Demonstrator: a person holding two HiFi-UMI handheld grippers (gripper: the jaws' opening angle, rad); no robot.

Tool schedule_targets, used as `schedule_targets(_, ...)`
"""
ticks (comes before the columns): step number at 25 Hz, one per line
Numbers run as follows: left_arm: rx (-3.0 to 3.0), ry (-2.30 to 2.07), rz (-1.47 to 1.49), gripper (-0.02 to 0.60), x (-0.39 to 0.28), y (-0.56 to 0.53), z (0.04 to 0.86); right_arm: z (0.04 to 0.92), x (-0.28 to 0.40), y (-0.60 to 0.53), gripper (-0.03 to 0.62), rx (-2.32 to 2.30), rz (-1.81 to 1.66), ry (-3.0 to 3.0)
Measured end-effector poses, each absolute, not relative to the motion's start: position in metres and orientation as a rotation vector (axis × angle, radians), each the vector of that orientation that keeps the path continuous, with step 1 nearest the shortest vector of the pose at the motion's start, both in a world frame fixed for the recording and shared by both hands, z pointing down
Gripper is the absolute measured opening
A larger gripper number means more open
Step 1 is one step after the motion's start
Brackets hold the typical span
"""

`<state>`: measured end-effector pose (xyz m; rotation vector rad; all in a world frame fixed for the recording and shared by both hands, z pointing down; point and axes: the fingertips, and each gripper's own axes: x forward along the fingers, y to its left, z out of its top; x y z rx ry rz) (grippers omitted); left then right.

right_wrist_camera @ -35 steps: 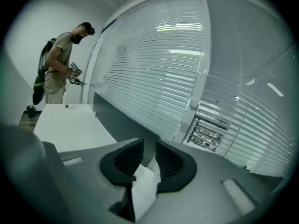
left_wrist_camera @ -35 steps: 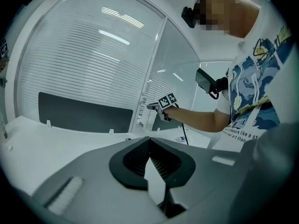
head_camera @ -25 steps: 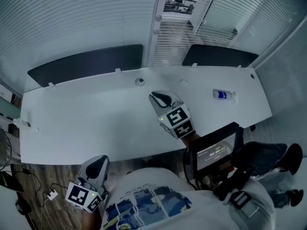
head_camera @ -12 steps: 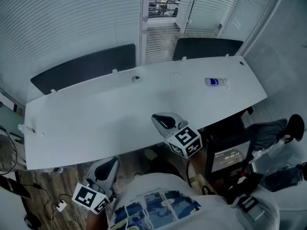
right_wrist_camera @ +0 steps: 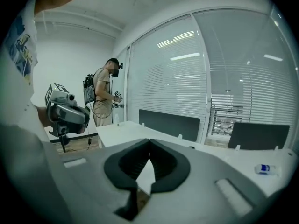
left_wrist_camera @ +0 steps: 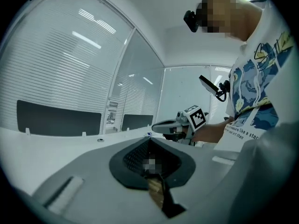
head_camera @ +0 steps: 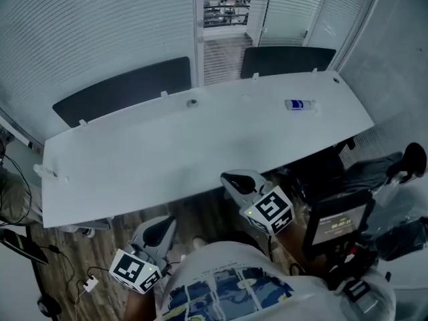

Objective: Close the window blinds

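Left gripper [head_camera: 163, 223] and right gripper [head_camera: 233, 178] are both closed and empty. This looks like the approach step. Next comes reaching the window blinds [head_camera: 221, 59] beyond the desk [head_camera: 167, 159].

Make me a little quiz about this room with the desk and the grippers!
1. True or false: the bottle is on the desk.
2. The right gripper is: A open; B shut on a cord; C shut and empty.
3. How many dark panels stand behind the desk?
Key: 1 true; 2 C; 3 two.
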<state>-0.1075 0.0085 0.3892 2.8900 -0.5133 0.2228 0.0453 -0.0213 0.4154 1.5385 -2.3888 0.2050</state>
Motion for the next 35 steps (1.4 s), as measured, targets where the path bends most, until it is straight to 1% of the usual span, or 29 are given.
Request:
schedule_targets(4, 2.901, -0.527, 0.235, 0.002, -0.098, 0.034, 0.387, 0.412, 0.044, 0.005, 0.003, 1.493, 0.184, -2.429)
schedule_targets(17, 2.855, -0.577, 0.313, 0.002, -0.054, 0.155, 0.387, 0.420, 0.085, 0.138, 0.003, 1.443, 0.214, -2.467)
schedule_targets(24, 2.818, -0.528, 0.355, 0.002, -0.044, 0.200, 0.398, 0.418, 0.084, 0.179, 0.003, 1.410, 0.203, -2.477)
schedule_targets(28, 2.853, -0.457, 0.363, 0.002, -0.032, 0.213, 0.390, 0.411, 0.088, 0.196, 0.003, 1.459, 0.199, -2.463)
schedule_targets(35, 2.896, -0.350, 0.354, 0.002, -0.038, 0.232, 0.381, 0.403, 0.063, 0.215, 0.003, 1.460, 0.174, -2.452)
